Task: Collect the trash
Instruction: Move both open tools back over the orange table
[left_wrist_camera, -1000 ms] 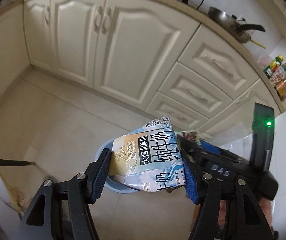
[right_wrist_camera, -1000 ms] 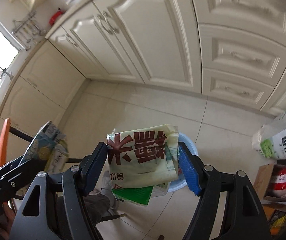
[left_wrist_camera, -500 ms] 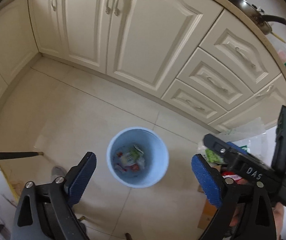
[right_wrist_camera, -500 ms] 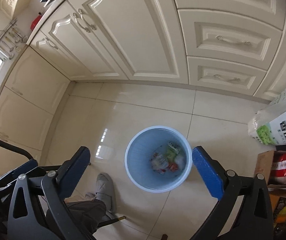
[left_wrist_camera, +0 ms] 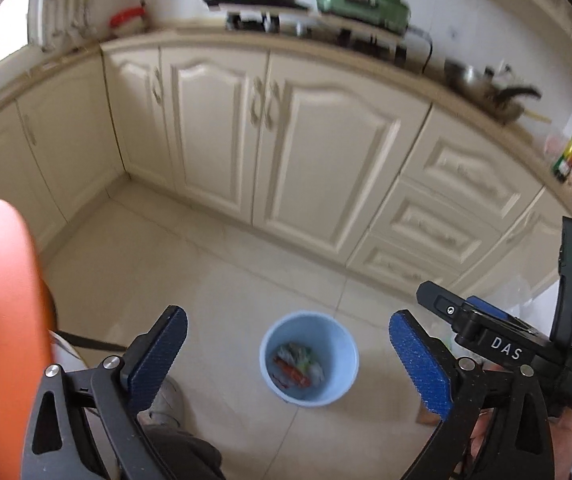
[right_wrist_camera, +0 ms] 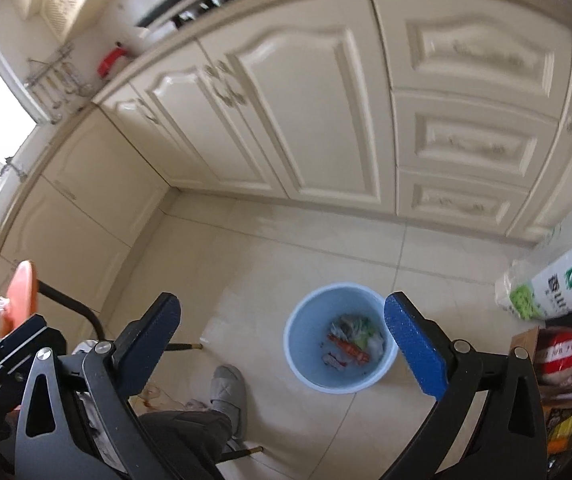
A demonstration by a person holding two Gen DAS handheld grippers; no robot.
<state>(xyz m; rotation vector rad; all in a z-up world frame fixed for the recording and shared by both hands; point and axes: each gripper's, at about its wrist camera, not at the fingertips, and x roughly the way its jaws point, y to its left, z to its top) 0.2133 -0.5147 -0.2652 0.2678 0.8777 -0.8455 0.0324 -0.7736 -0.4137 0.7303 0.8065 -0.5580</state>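
Observation:
A light blue bin stands on the tiled floor with crumpled wrappers and cartons inside it. My left gripper hangs high above the bin, its jaws opening wide with nothing between them. In the right wrist view the same bin with its trash lies below and to the right of centre. My right gripper is open and empty above it. The right gripper's body shows at the right edge of the left wrist view.
Cream kitchen cabinets run behind the bin. An orange chair seat is close on the left. A white sack and a red bag in a cardboard box sit right of the bin. A person's slippered foot stands near it.
The milk carton left my left gripper and the green-and-red bag left my right one; both now lie in the bin. Both grippers opened and rose, so the bin looks smaller.

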